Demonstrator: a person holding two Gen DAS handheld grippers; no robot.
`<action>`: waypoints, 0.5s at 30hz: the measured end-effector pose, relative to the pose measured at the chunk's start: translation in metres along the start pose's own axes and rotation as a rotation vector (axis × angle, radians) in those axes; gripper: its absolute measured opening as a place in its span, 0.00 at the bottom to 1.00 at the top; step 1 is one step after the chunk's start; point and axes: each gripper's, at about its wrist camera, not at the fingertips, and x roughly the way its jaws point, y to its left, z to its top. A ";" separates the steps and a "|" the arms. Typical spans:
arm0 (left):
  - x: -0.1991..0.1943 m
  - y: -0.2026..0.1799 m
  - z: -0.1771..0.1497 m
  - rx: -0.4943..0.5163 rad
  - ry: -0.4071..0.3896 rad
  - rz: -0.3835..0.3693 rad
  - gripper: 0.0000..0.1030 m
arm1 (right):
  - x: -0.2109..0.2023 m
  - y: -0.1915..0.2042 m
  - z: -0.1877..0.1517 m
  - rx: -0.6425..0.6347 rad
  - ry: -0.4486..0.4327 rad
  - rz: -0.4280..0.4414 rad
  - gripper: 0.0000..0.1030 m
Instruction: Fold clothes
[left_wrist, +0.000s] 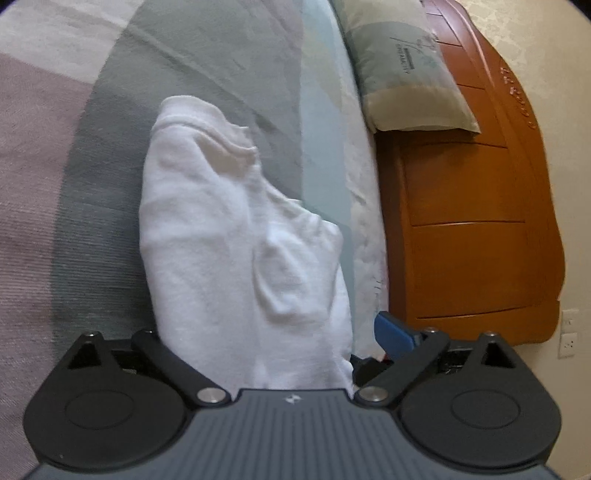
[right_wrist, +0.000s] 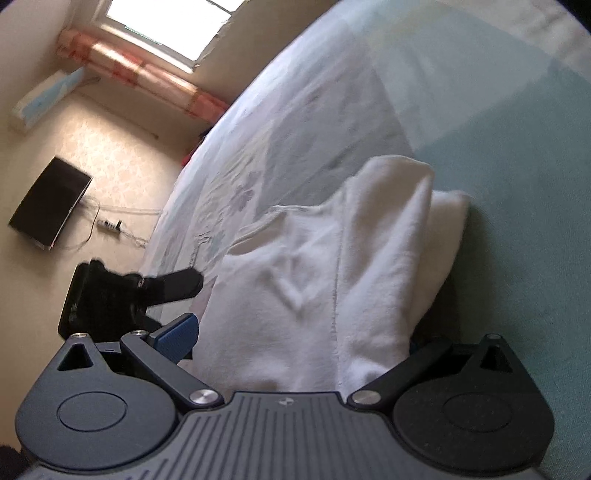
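White fabric fills the middle of both wrist views: a folded white garment (left_wrist: 229, 236) lies on the bed (left_wrist: 59, 155), lengthwise ahead of the left tongs (left_wrist: 258, 350), which tilt downward over it with their jaws spread wide and nothing pressed between them. Only one blue pad (left_wrist: 393, 332) of these tongs shows, at the right, just beside the cloth's near edge; the other pad is hidden. The right tongs (right_wrist: 299, 339) also tilt down and roll sideways, so the room stands slanted; their linkage arms are splayed wide, one blue pad (right_wrist: 177, 336) is apart from the cloth at the left, the other is hidden behind the garment, so whether they grip cannot be told. The left tongs appear there as a dark shape beyond the cloth's left edge. A pillow (left_wrist: 406, 66) against the wooden headboard (left_wrist: 480, 221) bears small print, too blurred to read.
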 end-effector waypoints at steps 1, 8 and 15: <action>-0.001 -0.002 0.000 0.008 0.001 -0.003 0.93 | -0.002 0.003 0.001 -0.018 0.000 0.003 1.00; 0.004 -0.019 -0.001 0.044 0.005 -0.014 0.93 | -0.008 0.012 0.001 -0.087 0.005 0.006 1.00; 0.007 -0.035 -0.001 0.077 0.009 -0.034 0.93 | -0.023 0.023 0.005 -0.123 -0.030 0.015 1.00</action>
